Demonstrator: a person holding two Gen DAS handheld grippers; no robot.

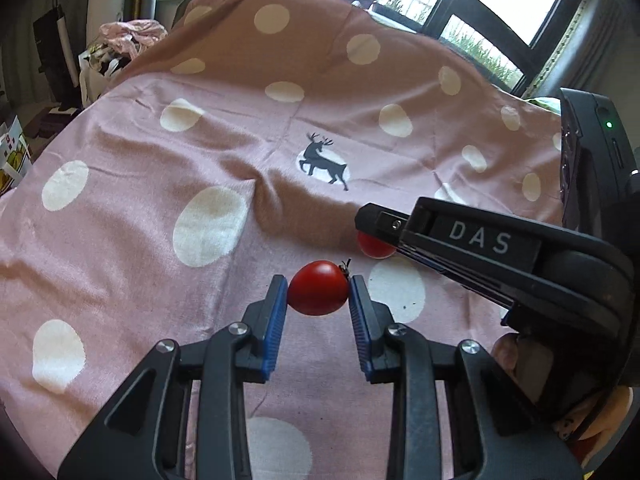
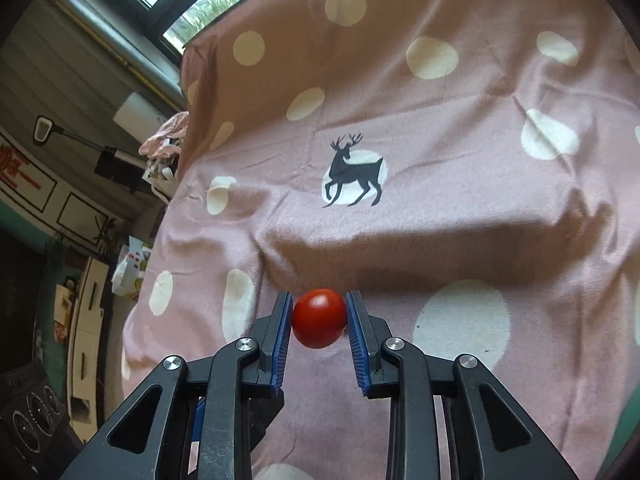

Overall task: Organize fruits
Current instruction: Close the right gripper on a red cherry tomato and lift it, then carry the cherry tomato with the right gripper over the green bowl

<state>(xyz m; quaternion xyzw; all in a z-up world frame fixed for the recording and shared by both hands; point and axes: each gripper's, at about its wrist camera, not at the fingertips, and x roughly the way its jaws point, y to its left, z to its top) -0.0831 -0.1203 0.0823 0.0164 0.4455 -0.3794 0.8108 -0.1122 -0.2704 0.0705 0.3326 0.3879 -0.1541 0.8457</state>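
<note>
In the left wrist view a small red tomato (image 1: 318, 289) with a dark stem stub sits between the blue pads of my left gripper (image 1: 319, 294), which is shut on it just above the pink spotted cloth (image 1: 168, 148). To its right the other gripper's black body marked DAS reaches in, and a second red tomato (image 1: 374, 245) peeks out under its tip. In the right wrist view that second tomato (image 2: 319, 318) is pinched between the pads of my right gripper (image 2: 319, 316), held over the same cloth (image 2: 460, 208).
A grey deer print (image 1: 325, 161) marks the cloth's middle; it also shows in the right view as the deer print (image 2: 354, 172). Windows (image 1: 508, 4) stand behind the cloth. Clutter and bags (image 1: 120, 46) lie at the far left. A hand (image 1: 520, 360) holds the right tool.
</note>
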